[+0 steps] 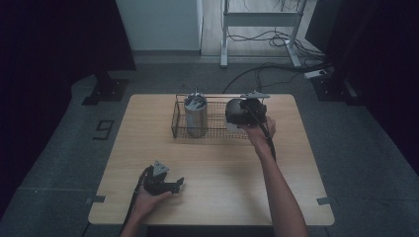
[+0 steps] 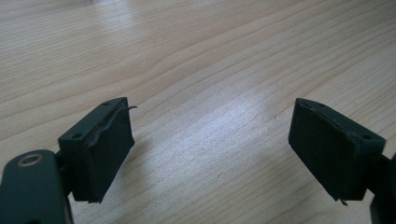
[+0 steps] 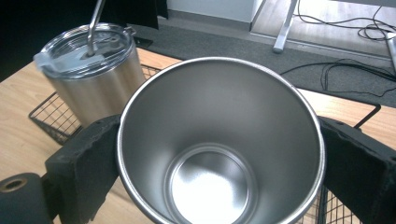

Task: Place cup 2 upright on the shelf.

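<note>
Left gripper (image 2: 210,149): nearest the person, low over the bare wooden table (image 1: 217,163) at its front left. In its own view the two black jaws stand visibly apart with wood grain between them and nothing held; the pad on one jaw is frayed at its edge.

Left hand (image 1: 148,195): wrapped around the gripper's body from below, cable trailing back toward the table edge.

Right gripper (image 3: 219,154): farther off, over the right end of the wire basket. Its jaws are clamped against the outside wall of the steel cup — one pad on each side.

Steel cup (image 3: 219,140): open, empty and shiny inside, mouth tilted toward the gripper's camera.

Wire basket (image 1: 180,126): dark mesh, on the far half of the table.

Lidded tumbler (image 1: 195,116): upright in the basket's left part, clear lid on top with a metal straw — just beside the held cup, not touching as far as can be seen.
</note>
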{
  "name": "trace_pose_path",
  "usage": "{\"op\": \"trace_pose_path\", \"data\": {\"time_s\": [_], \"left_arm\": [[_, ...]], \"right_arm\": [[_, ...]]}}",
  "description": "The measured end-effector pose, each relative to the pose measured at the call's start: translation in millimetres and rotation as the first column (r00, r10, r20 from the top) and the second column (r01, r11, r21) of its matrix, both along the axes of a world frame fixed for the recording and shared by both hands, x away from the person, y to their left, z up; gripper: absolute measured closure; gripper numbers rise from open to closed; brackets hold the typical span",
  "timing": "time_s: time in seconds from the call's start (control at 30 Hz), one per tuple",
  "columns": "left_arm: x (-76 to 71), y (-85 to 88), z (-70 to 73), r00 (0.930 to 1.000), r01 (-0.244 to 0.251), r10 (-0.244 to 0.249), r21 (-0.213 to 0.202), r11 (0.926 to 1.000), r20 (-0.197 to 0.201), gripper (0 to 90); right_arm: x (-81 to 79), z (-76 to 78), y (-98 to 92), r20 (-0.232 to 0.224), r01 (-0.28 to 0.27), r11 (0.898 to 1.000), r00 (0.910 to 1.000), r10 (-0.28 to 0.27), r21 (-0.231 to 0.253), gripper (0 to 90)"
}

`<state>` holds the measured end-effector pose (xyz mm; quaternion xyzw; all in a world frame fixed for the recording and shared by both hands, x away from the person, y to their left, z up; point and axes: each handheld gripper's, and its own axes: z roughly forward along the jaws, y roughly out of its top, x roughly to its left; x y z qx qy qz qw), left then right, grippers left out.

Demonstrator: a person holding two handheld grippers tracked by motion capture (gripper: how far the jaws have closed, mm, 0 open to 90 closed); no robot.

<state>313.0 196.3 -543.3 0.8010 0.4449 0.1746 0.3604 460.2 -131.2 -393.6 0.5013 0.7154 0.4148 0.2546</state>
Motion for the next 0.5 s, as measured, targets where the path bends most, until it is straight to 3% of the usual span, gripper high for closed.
{"op": "trace_pose_path", "data": {"time_s": [0.5], "left_arm": [[-0.1,-1.1,-0.5,1.0000,0.008,-0.008,-0.005,1.0000,-0.004,14.3]], "right_arm": [[24.9,-0.7,-6.8,-0.023,0.026,1.000,0.9994,-0.026,0.003,5.6]]}}
